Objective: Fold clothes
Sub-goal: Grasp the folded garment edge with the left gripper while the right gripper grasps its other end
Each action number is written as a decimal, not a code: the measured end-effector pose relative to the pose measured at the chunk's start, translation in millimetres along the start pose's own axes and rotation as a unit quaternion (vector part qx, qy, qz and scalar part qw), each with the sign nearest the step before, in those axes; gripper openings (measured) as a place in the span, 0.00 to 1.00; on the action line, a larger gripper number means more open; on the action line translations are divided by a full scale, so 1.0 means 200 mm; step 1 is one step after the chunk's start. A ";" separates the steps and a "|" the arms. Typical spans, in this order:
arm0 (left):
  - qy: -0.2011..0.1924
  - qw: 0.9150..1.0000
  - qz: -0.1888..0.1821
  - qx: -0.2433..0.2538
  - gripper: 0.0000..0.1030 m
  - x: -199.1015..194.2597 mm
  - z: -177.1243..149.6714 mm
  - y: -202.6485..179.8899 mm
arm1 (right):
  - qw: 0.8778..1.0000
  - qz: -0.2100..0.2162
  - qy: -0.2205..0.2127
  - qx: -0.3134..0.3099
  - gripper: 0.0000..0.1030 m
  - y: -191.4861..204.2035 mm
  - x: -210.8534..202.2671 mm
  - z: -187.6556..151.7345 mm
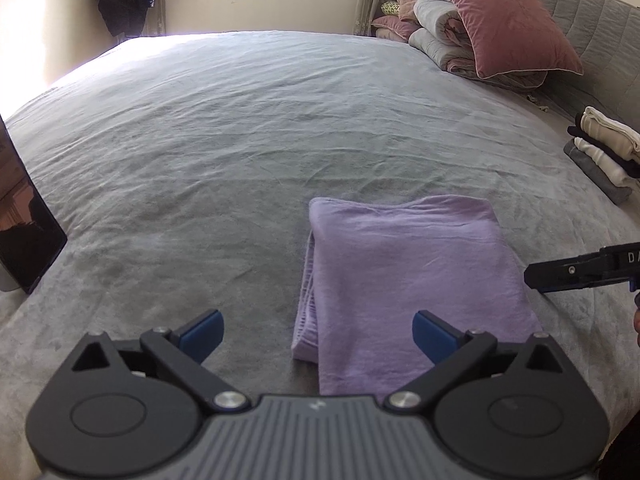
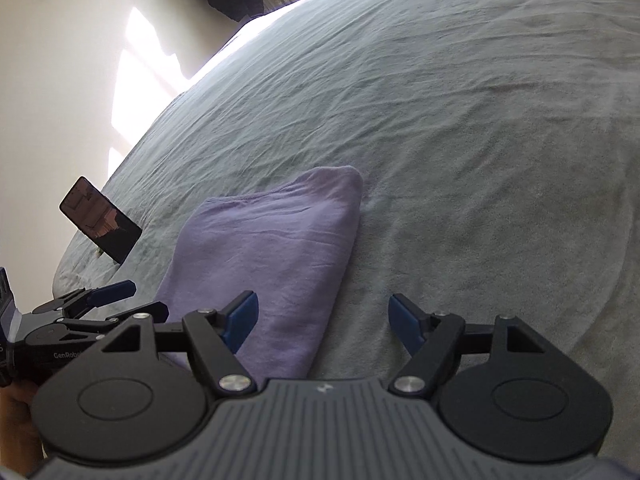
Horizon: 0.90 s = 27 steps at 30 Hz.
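The left gripper hangs with its blue-padded jaws spread wide and empty, over the near edge of a folded lilac garment, soft jersey in a neat rectangle on the rumpled grey bedsheet. The right gripper is also open, gripping nothing, beside the garment's edge. Only its view shows the whole dark phone; only the left's shows stacked folded clothes, then the pink velvet pillow.

The lilac garment's near end is hidden behind the left gripper. At three o'clock the stack of folded clothes and right gripper are cut off; at nine o'clock, the phone.
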<state>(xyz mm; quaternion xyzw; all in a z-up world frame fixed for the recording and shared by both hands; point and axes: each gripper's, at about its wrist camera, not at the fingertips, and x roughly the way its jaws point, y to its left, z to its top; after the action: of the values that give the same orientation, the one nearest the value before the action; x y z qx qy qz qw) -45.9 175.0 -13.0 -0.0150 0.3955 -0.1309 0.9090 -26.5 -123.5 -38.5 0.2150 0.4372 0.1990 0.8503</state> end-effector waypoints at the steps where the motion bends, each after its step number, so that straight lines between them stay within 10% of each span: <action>1: 0.000 1.000 -0.017 -0.020 0.96 -0.02 0.00 0.04 | 1.000 0.004 0.001 0.012 0.73 -0.01 0.00 0.01; 12: 0.056 0.976 -0.151 -0.145 0.53 0.00 -0.13 0.24 | 1.000 0.027 -0.001 -0.014 0.73 0.06 -0.02 0.03; 16: 0.072 0.980 -0.142 -0.119 0.04 0.04 -0.14 0.16 | 0.999 0.024 0.003 -0.023 0.73 0.08 0.02 0.02; 27: 0.050 0.983 -0.138 -0.113 0.14 0.04 -0.13 0.18 | 0.997 0.007 0.011 -0.073 0.73 0.40 0.15 0.20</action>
<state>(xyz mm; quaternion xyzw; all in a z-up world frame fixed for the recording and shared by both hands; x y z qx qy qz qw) -51.2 210.2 -42.6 -0.1652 0.4464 -0.2105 0.8539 11.7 -49.9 5.8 0.1528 0.4292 0.2390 0.8575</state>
